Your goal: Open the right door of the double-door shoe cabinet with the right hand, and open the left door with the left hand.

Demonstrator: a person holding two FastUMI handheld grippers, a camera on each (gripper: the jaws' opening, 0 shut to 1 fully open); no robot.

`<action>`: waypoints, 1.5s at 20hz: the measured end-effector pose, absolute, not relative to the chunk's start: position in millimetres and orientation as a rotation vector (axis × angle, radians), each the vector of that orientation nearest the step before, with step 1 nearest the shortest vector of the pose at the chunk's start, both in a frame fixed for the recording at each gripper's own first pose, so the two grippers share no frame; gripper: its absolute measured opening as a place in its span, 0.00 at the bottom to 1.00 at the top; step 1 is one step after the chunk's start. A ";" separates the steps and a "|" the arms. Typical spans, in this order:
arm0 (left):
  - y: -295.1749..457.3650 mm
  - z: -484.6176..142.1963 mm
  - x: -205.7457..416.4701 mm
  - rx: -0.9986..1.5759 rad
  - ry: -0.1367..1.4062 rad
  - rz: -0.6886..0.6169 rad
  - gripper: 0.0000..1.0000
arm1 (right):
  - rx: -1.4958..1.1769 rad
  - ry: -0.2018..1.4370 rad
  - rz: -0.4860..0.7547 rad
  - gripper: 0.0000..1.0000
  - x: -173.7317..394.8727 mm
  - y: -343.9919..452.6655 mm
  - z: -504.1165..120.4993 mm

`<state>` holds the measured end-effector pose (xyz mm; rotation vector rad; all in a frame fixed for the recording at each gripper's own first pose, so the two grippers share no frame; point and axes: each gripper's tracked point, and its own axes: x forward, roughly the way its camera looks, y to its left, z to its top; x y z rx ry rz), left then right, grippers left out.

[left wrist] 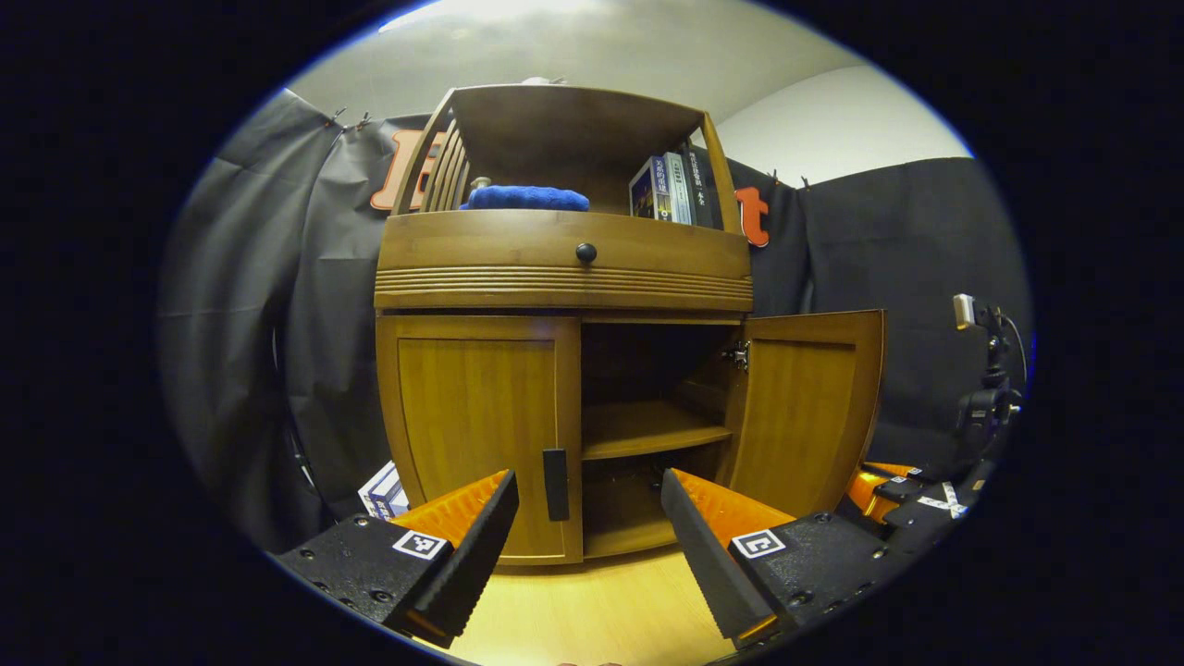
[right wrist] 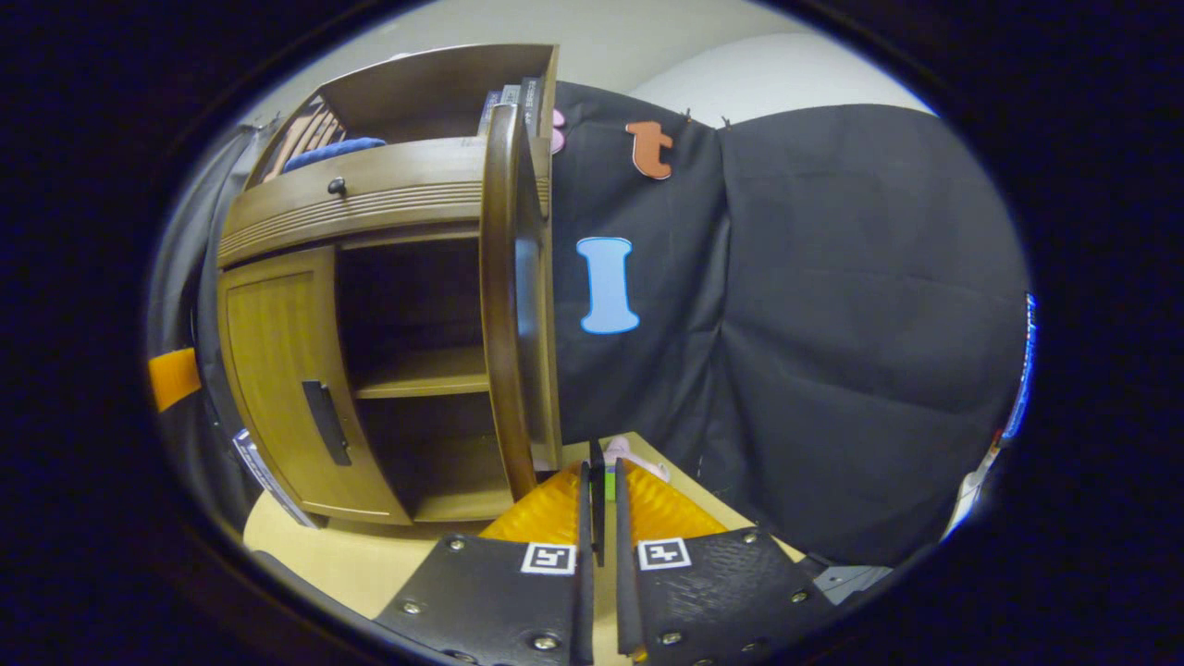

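Observation:
The wooden shoe cabinet (left wrist: 564,277) stands straight ahead in the left gripper view. Its left door (left wrist: 476,425) is closed, with a black handle (left wrist: 555,484) at its inner edge. My left gripper (left wrist: 590,518) is open just in front of that handle, touching nothing. The right door (left wrist: 805,407) is swung wide open, baring the inner shelf (left wrist: 647,430). In the right gripper view the right door (right wrist: 504,305) shows edge-on, and my right gripper (right wrist: 598,476) is shut on its thin black handle (right wrist: 597,504). The right gripper (left wrist: 906,490) also shows low at the right of the left gripper view.
A blue cloth (left wrist: 525,197) and books (left wrist: 671,188) lie on the upper shelf above a drawer with a round knob (left wrist: 585,252). A camera on a stand (left wrist: 985,388) is at the right. A box (left wrist: 384,490) sits by the cabinet's left foot. The floor (left wrist: 592,610) is light wood.

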<state>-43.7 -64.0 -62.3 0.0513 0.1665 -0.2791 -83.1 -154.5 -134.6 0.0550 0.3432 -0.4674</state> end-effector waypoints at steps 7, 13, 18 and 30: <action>-71.6 -72.7 -38.9 0.033 0.200 -0.287 0.94 | 0.023 0.331 -0.535 0.10 -94.4 -184.2 -129.4; -73.0 -83.5 -31.6 0.023 0.229 -0.276 0.94 | 0.016 0.323 -0.584 0.10 -101.8 -203.3 -126.9; -70.8 -94.1 -22.2 0.020 0.252 -0.256 0.96 | 0.033 0.322 -0.599 0.10 -103.8 -209.2 -126.7; -64.0 -108.0 47.6 0.050 0.228 -0.192 0.94 | 0.037 0.309 -0.607 0.10 -103.7 -212.3 -122.8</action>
